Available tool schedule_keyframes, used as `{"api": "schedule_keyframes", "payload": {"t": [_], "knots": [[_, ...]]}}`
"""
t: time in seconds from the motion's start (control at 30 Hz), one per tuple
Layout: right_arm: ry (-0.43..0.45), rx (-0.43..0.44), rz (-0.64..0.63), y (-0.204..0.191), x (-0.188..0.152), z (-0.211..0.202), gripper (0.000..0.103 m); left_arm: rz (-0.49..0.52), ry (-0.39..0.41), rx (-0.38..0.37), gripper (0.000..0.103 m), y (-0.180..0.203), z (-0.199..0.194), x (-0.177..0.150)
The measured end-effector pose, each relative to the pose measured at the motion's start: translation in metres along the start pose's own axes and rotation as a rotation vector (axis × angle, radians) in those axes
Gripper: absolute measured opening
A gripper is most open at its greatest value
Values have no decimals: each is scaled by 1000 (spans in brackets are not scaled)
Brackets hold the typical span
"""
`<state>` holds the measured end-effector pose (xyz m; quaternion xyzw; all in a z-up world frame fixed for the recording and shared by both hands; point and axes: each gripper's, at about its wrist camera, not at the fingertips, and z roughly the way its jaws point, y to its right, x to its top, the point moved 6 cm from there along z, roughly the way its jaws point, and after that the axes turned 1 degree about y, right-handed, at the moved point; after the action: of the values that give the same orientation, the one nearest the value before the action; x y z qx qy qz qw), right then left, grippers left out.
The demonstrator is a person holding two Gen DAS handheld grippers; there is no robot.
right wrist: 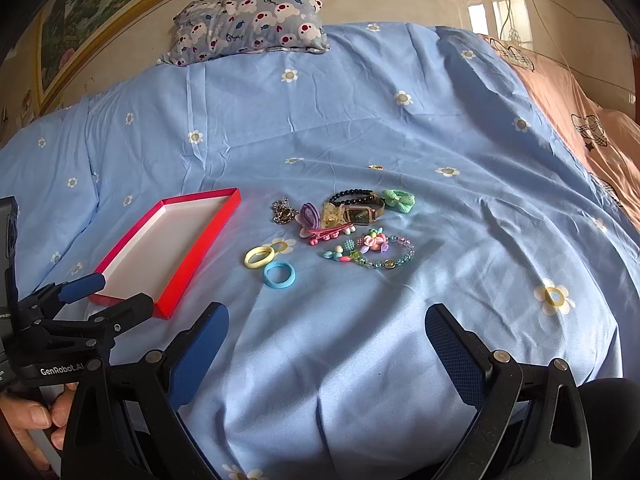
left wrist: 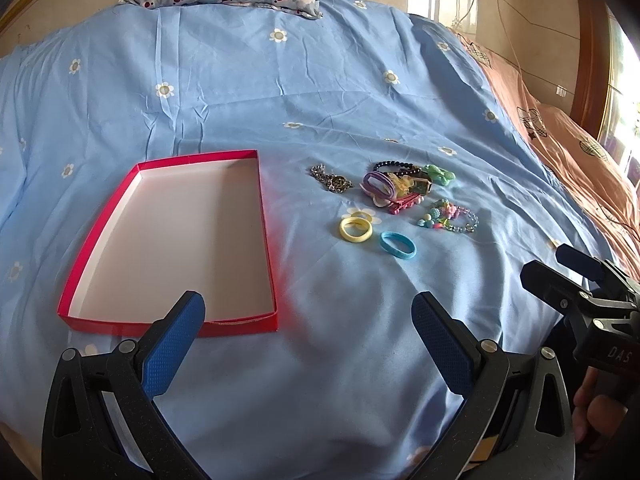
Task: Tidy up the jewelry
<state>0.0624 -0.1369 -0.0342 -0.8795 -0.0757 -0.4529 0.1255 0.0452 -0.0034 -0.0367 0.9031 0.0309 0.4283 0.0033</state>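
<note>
A shallow red box (left wrist: 269, 240) with a white inside lies on the blue bedsheet; it also shows in the right wrist view (right wrist: 200, 248). To its right lies a pile of jewelry: a silver chain (left wrist: 331, 179), a black bead bracelet (right wrist: 352, 195), a square watch (right wrist: 362, 214), a green bow (right wrist: 398, 200), a pink clip (right wrist: 326, 234), a colourful bead bracelet (right wrist: 372, 252), a yellow ring (left wrist: 355, 229) and a blue ring (left wrist: 397, 245). My left gripper (left wrist: 308, 322) is open and empty, near the box's front right corner. My right gripper (right wrist: 326, 334) is open and empty, short of the jewelry.
A patterned pillow (right wrist: 252, 22) lies at the head of the bed. A pink-orange quilt (left wrist: 580, 148) lies along the right side. A framed picture (right wrist: 100, 12) hangs on the wall at the back left.
</note>
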Motion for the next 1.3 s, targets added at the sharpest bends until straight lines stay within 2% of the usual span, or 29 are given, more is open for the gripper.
{"api": "schedule_keyframes", "payload": {"t": [0.5, 0.63, 0.8, 1.07, 1.2, 1.3], "knots": [[-30, 0, 32, 13, 7, 14, 98, -7, -58, -59, 103, -4, 24, 9], [-39, 5, 49, 18, 12, 20, 98, -2, -83, -79, 100, -4, 34, 15], [-61, 11, 87, 30, 18, 31, 89, 27, -104, -90, 92, 1, 47, 24], [-107, 3, 124, 48, 31, 53, 64, 57, -149, -96, 80, 6, 74, 40], [-134, 8, 115, 49, 37, 67, 55, 68, -176, -105, 76, 9, 88, 45], [-154, -14, 101, 53, 40, 78, 55, 85, -193, -107, 74, 11, 97, 50]]}}
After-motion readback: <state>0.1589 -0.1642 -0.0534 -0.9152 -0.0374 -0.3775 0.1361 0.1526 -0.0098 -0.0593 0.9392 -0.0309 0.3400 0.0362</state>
